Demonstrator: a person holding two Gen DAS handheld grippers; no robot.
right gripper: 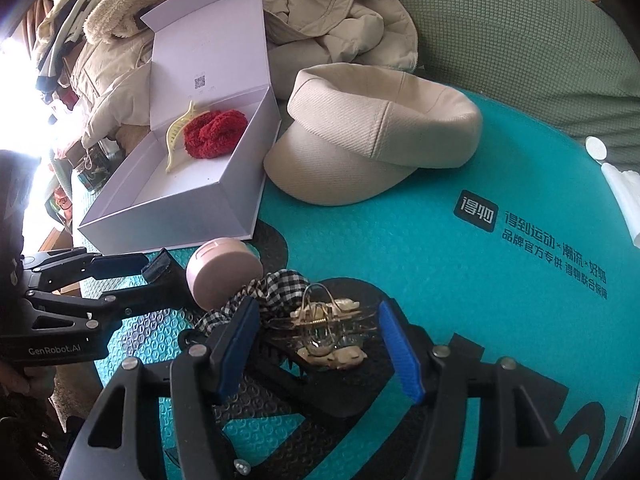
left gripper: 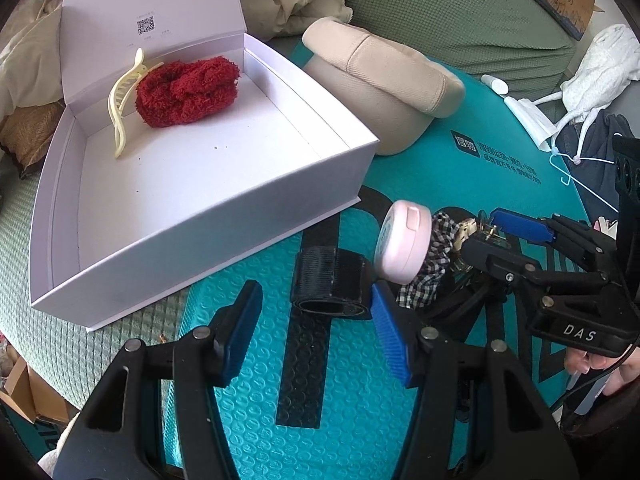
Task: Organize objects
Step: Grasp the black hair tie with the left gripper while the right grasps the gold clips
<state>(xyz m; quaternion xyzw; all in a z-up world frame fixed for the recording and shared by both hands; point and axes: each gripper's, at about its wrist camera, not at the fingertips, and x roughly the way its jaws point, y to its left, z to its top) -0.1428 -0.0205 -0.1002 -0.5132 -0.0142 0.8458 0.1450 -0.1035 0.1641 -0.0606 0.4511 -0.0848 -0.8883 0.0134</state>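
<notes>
While clearing the teal bubble mailer (right gripper: 400, 240) into the open white box (left gripper: 224, 216), treat each pick separately. Logged in box already: red fluffy scrunchie (left gripper: 188, 92) and cream hair clip (left gripper: 120, 104), both at far end by the lid. Remaining on mailer: black rolled strap (left gripper: 328, 284), pink round case (left gripper: 404, 244), checked scrunchie (right gripper: 280, 280), clear hair claw (right gripper: 344, 308), all crowded together. Beige cap (right gripper: 380, 132) further back, beside the box.

Found left tool (left gripper: 316, 320) about half open, holding nothing, strap just ahead of the tips. One pad possibly touching the strap's end already; cannot tell from either view. Advise centring on the strap before closing. Keep clear of the pink case just beside it; standing on edge, likely to roll if nudged.

Found right tool (right gripper: 318, 324) open and empty, pads straddling the hair claw without pressing. Claw resting on a black toothed comb (right gripper: 282, 354) and touching the checked scrunchie. Advise lowering straight and closing across the claw's body, not its thin prongs. Grip gently: brittle plastic, by the look. Check no scrunchie fabric caught under the near pad. Lift clear before travelling to the box; set down in its bare near half.
</notes>
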